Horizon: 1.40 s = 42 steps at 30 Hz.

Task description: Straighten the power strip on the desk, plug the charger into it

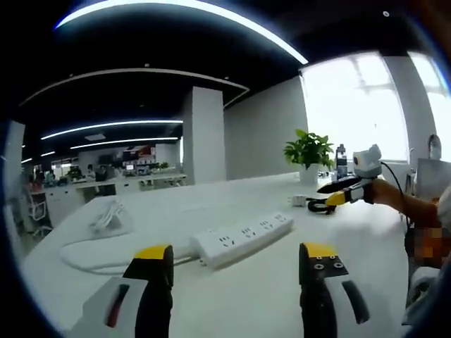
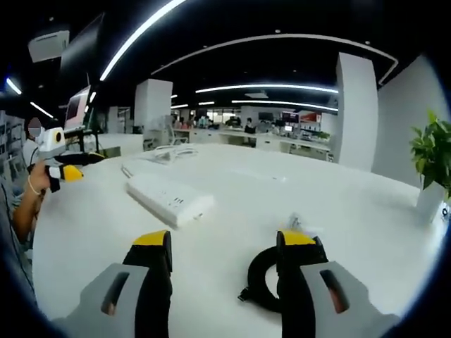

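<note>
Your left gripper [image 1: 238, 262], jaws wide and empty, faces the power strip [image 1: 243, 237], lying slantwise just ahead.

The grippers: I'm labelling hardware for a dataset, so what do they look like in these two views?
Each gripper has two black jaws with yellow tips on grey bases marked with red slots: left gripper, right gripper. Seen from outside, the right gripper carries a white box and a black cable. A thin band circles the wrist behind the left gripper.
</note>
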Tool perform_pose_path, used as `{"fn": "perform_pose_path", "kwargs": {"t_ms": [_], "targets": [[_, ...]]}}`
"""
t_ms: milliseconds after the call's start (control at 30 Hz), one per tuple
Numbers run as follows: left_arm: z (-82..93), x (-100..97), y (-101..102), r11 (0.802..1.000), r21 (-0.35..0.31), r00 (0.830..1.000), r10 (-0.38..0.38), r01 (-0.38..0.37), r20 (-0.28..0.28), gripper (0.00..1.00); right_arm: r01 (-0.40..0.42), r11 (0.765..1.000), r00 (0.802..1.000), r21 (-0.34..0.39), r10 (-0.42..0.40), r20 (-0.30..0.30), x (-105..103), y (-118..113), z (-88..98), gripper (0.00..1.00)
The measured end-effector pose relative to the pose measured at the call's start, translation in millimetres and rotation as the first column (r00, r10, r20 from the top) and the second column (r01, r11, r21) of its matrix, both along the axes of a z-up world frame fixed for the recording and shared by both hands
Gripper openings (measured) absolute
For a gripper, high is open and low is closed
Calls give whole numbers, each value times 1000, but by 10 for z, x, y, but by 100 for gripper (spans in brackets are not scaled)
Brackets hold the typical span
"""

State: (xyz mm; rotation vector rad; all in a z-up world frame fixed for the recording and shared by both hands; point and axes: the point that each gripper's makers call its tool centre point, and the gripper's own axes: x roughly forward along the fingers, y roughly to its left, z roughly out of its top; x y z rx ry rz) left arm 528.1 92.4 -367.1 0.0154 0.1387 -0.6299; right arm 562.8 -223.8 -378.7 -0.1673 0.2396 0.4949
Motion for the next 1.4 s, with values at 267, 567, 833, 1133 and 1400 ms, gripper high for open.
{"fn": "perform_pose_path", "kwargs": {"t_ms": [267, 567, 833, 1133, 1400], "targets": [[12, -12, -2, 1000, -21, 1000, -2, 2, -8, 73, 33, 999, 999, -8, -33, -26, 36, -199, -16, 59], [12, 2, 34, 1000, -22, 1000, 7, -7, -13, 73, 58, 998, 998, 33, -56, -34, 94, -312, -3, 58], [-28, -1, 42, 1000, -21, 1000, 10, -10, -22, 73, 62, 997, 997, 37, -60, -48, 133, -380, -26, 57], [-22, 10, 61, 1000, -24, 1000, 18, -19, -18, 73, 33, 999, 996, -1, -33, -84, 178, -408, -86, 51], [-19, 1, 40, 1000, -23, 1000, 14, -14, -17, 73, -23, 998, 984, -53, 14, -178, 122, -472, -239, 50]]}}
